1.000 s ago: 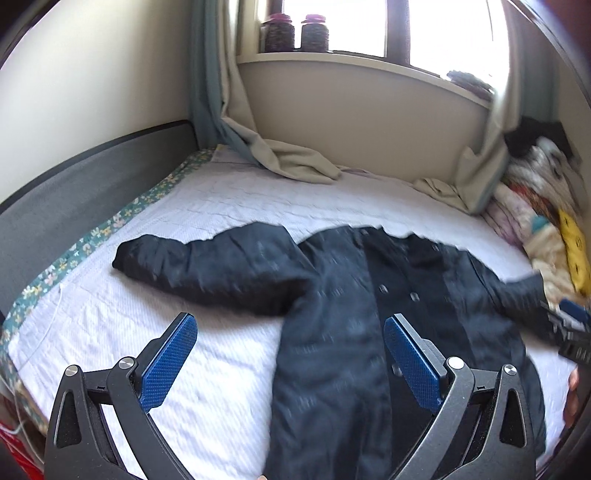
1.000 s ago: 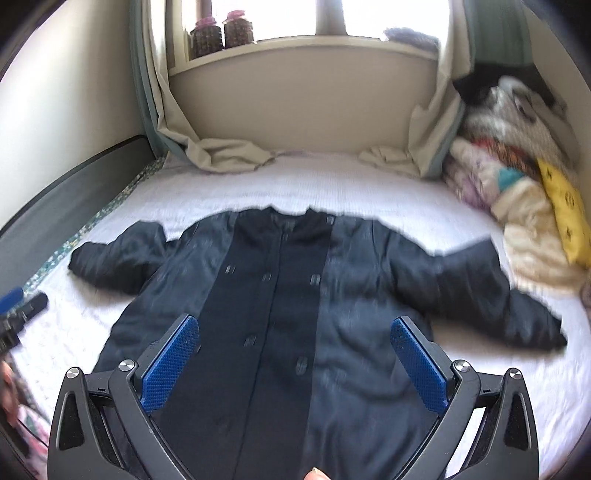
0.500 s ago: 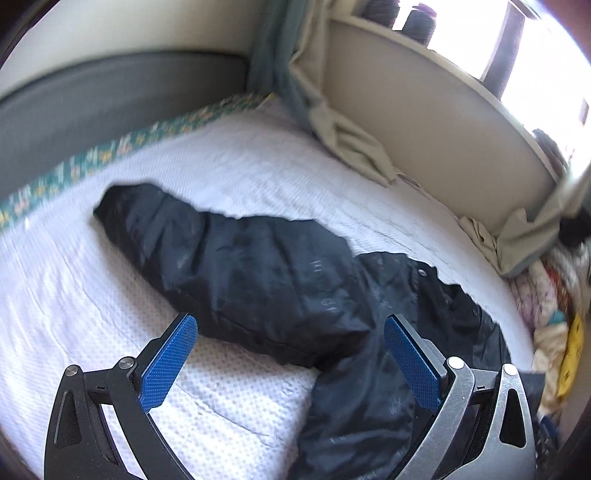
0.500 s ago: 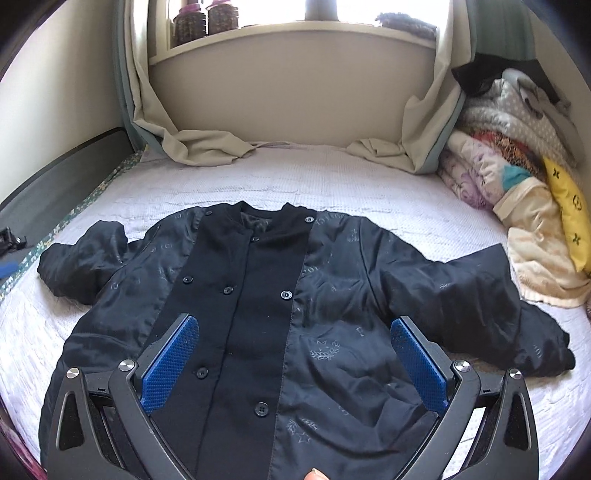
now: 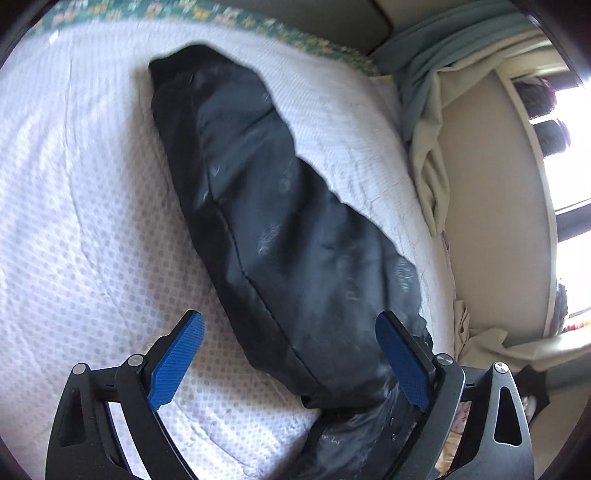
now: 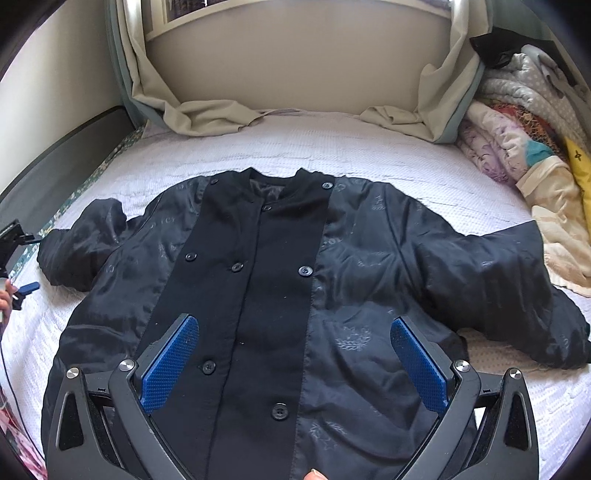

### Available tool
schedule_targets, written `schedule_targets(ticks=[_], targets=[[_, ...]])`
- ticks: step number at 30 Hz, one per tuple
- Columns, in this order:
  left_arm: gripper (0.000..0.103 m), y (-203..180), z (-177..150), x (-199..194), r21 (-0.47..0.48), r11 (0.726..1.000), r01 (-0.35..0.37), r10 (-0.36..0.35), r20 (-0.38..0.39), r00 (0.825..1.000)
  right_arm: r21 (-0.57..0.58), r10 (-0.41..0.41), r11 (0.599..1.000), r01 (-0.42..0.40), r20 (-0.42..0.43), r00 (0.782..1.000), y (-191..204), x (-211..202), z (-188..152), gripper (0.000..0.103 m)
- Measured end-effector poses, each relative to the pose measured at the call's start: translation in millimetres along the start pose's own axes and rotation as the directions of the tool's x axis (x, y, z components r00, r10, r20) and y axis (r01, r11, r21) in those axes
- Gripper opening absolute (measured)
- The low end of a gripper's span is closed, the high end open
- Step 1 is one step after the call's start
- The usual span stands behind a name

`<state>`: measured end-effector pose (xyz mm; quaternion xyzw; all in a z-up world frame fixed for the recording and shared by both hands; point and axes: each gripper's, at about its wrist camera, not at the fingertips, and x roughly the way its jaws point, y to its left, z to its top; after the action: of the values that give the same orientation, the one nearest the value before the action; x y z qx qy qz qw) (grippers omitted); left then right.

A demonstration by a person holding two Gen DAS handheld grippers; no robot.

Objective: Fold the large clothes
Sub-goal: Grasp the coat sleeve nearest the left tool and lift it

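A large black padded jacket [image 6: 280,295] lies front up and spread flat on the white bed [image 6: 332,147], buttons closed, both sleeves out to the sides. My right gripper [image 6: 295,369] is open and empty above the jacket's lower front. My left gripper [image 5: 288,365] is open and empty, low over the jacket's left sleeve [image 5: 273,221], which runs between its blue pads toward the cuff at the bed's edge. The left gripper also shows in the right wrist view [image 6: 18,273] at the far left, beside that sleeve's cuff.
A pile of folded blankets and clothes [image 6: 524,140] sits at the bed's right side. Beige curtains [image 6: 192,114] drape onto the bed under the window. A grey headboard [image 6: 55,162] and floral border [image 5: 236,18] run along the left.
My left gripper has swung left and dropped close over the left sleeve. My right gripper has moved nearer to the jacket's front. The jacket has not moved.
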<state>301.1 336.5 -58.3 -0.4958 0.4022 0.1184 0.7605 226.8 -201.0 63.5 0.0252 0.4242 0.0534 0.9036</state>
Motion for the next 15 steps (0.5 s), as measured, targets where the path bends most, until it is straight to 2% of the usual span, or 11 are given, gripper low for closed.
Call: schedule_targets(ticks=[6, 10, 12, 13, 15], targets=[[0.091, 10, 7, 30, -0.046, 0.999, 0.028, -0.031, -0.049, 0.998, -0.005, 0.01, 1.0, -0.009, 0.006, 1.0, 3, -3, 0, 0.103], [0.086, 22, 12, 45, -0.107, 0.991, 0.083, -0.088, -0.048, 0.995, 0.009, 0.002, 1.0, -0.002, 0.014, 1.0, 0, -4, 1, 0.103], [0.07, 26, 15, 49, -0.122, 0.985, 0.122, -0.129, -0.047, 0.991, 0.014, -0.001, 1.0, 0.001, 0.016, 1.0, -2, -3, 2, 0.103], [0.065, 27, 16, 52, -0.13, 0.982, 0.137, -0.144, -0.05, 0.988, 0.016, -0.004, 1.0, 0.004, 0.015, 1.0, -3, -3, 2, 0.103], [0.044, 32, 19, 57, -0.153, 0.975, 0.164, -0.173, -0.05, 0.984, 0.022, -0.012, 1.0, 0.012, 0.009, 1.0, -5, 0, 1, 0.103]])
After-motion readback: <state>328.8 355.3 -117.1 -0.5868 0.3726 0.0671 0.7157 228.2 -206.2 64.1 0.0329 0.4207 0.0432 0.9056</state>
